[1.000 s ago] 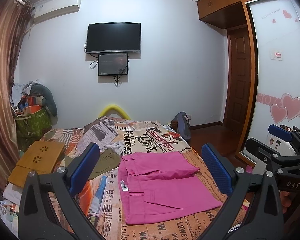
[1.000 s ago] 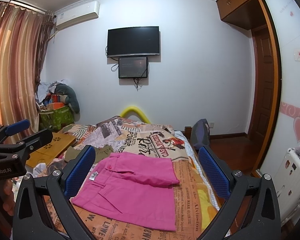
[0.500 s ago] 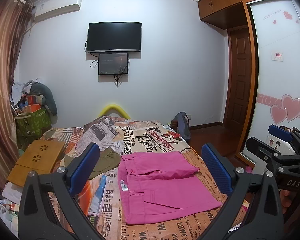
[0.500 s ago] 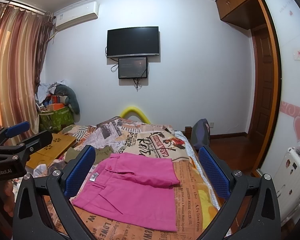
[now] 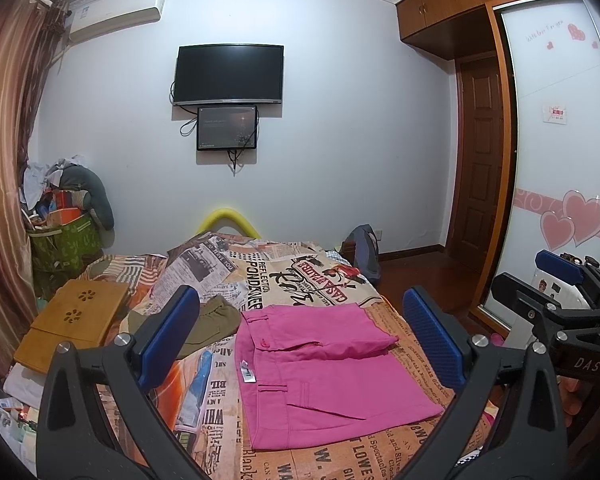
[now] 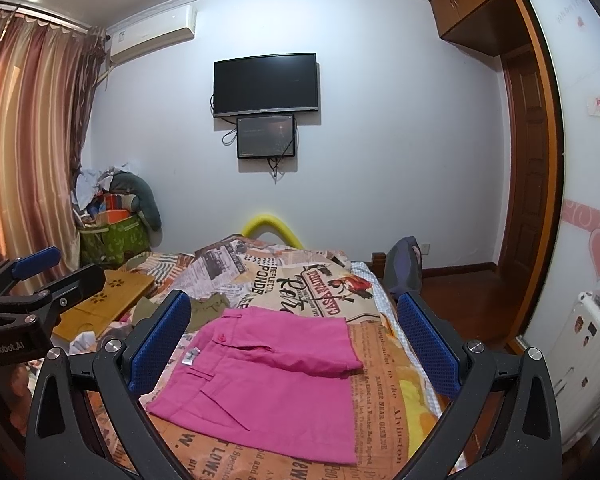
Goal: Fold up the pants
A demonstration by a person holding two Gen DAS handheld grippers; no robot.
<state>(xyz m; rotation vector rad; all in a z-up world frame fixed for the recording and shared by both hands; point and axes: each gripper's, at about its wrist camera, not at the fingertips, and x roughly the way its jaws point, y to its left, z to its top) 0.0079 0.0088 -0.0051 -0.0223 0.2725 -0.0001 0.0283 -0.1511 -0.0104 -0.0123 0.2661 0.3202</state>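
Note:
Pink pants lie folded into a flat stack on the newspaper-print bedspread, waistband to the left and a white tag showing. My left gripper hovers above and in front of them, open, nothing between its blue pads. The right gripper is likewise open and empty, held above the near edge of the pants. Each gripper shows at the edge of the other's view: the right one, the left one.
An olive garment lies left of the pants, beside a wooden lap tray. A green basket of clutter stands at the left wall. Beyond the bed's right edge are a blue backpack, wooden floor and a wardrobe.

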